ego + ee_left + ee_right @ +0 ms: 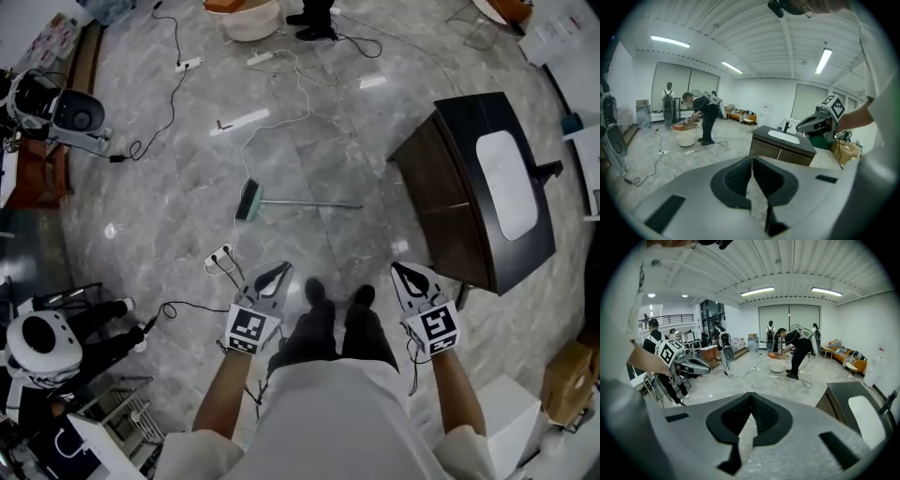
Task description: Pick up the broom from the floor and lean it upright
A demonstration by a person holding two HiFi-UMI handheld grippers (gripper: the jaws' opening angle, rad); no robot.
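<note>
While the broom [250,199] lies flat, left hand-held gripper [277,270] and right hand-held gripper [404,270] are closed, empty.

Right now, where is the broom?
In the head view, the broom lies flat on the floor ahead of the person's shoes, left of centre, its head near a white power strip and its handle pointing right toward the dark sink cabinet.
</note>
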